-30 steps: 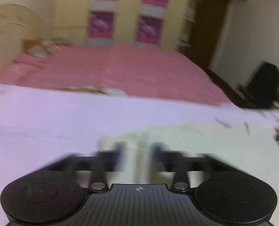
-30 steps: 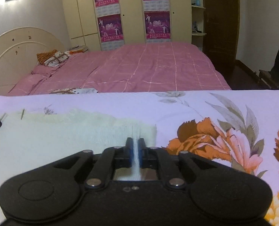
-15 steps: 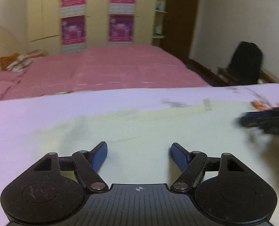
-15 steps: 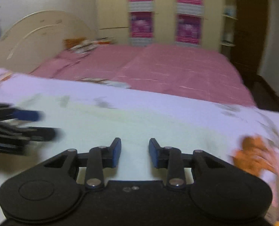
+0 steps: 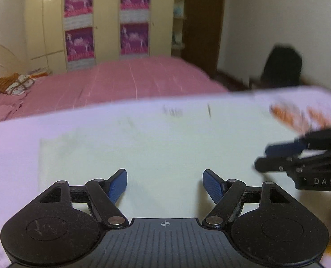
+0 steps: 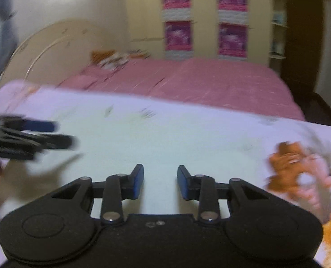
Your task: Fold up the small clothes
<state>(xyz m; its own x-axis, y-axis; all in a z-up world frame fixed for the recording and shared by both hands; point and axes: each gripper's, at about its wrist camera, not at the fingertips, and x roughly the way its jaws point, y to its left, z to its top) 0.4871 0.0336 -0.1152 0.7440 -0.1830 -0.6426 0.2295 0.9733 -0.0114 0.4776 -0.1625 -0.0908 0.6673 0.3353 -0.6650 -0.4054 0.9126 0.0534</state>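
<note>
Left wrist cam first: the left gripper (image 5: 165,184) has its blue fingers spread wide with nothing between them, hanging over a pale yellowish-green cloth (image 5: 156,147) that lies flat on a lilac floral sheet (image 5: 11,147). You can see the cloth's straight left edge and its near-left corner here, which the other cam doesn't give you. The right gripper (image 5: 263,158) pokes in from the right side, blurry, over the cloth's right part; from this angle I can't tell how far apart its fingers are. There's a dark chair (image 5: 281,67) by the wall, only in this view.

Right wrist cam: the right gripper (image 6: 160,183) is also let go, fingers apart with a clear gap, nothing gripped, above the same cloth (image 6: 165,138). The left gripper (image 6: 60,134) shows at the left edge, smeared by motion. This view gets the big orange flower (image 6: 288,165) print on the sheet and the curved cream headboard (image 6: 60,38).

Both show the pink bed (image 5: 125,82) and purple posters (image 5: 78,2) on the wardrobe. The cloth's near edge is hidden behind the gripper bodies in both, and the marks at its far edge are too blurred to read.
</note>
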